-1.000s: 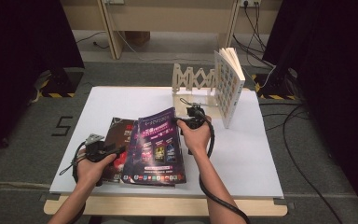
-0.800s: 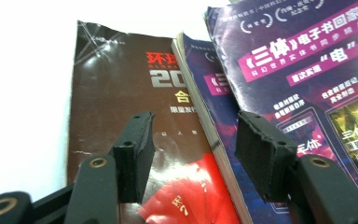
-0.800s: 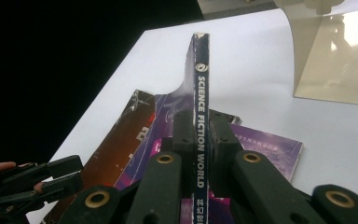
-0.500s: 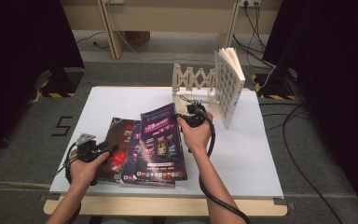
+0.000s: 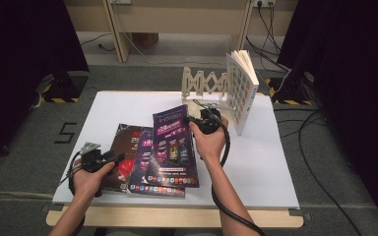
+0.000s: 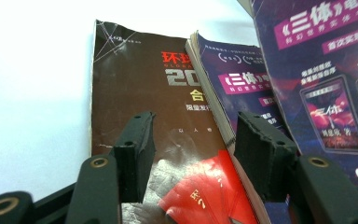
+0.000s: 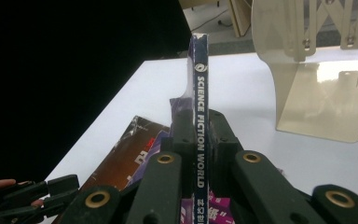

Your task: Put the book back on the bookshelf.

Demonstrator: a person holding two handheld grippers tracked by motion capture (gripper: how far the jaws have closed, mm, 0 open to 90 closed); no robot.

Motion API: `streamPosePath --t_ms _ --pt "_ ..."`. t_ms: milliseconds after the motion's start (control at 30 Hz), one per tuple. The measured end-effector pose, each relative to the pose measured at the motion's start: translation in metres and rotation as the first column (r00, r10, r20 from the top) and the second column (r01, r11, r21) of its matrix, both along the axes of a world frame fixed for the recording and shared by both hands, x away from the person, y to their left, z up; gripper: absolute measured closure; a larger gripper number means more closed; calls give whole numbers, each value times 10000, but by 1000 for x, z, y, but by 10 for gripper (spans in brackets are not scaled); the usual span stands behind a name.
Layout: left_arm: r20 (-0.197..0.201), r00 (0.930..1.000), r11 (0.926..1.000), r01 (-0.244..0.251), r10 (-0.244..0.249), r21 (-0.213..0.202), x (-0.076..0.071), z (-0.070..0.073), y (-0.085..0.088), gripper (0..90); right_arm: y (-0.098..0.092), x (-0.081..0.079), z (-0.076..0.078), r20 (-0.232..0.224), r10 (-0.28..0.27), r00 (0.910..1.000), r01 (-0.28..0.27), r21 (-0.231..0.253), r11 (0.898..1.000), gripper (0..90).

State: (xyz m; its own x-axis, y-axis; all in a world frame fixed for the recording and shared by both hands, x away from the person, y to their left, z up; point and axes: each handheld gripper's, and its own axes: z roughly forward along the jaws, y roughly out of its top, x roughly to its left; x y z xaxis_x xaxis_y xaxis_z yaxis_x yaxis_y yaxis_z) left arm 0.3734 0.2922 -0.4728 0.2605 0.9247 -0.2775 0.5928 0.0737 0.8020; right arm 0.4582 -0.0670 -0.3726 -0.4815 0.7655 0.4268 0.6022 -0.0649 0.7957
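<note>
Three magazines lie overlapped on the white table [image 5: 275,162]. My right gripper [image 5: 197,120] is shut on the spine edge of the top purple magazine [image 5: 174,145], holding that edge raised so the cover tilts. In the right gripper view its pads clamp the spine [image 7: 200,84], which reads SCIENCE FICTION WORLD. Under it lie a second purple magazine [image 5: 145,167] and a brown magazine [image 5: 125,142]. My left gripper [image 5: 115,158] rests open at the brown magazine's near left. In the left gripper view its jaws stand apart [image 6: 193,128] over the brown cover [image 6: 135,79], beside the purple one [image 6: 242,84].
A beige expanding book rack [image 5: 204,83] stands at the table's back, with a thick book [image 5: 241,93] upright at its right end. Its end plate [image 7: 321,93] is just right of the raised magazine. Cables trail off the table's right side.
The right gripper has risen a little, tipping the top purple magazine up further on its spine side. The left hand has stayed about where it was.
</note>
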Motion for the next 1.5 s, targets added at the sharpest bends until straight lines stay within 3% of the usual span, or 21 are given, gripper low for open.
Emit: streamPosePath --t_ms 200,1000,1500 --pt "-31 10000 10000 -71 71 25 -1 0 3 471 -1 -3 5 464 -194 9987 204 -200 9996 846" --pt "-89 9999 9999 -62 64 132 -2 -1 1 474 -18 -8 20 1057 -661 9922 641 226 9977 846" --pt "-104 9999 9999 -68 70 156 -3 -2 2 475 -26 -13 30 1517 -851 9848 838 147 9964 846"
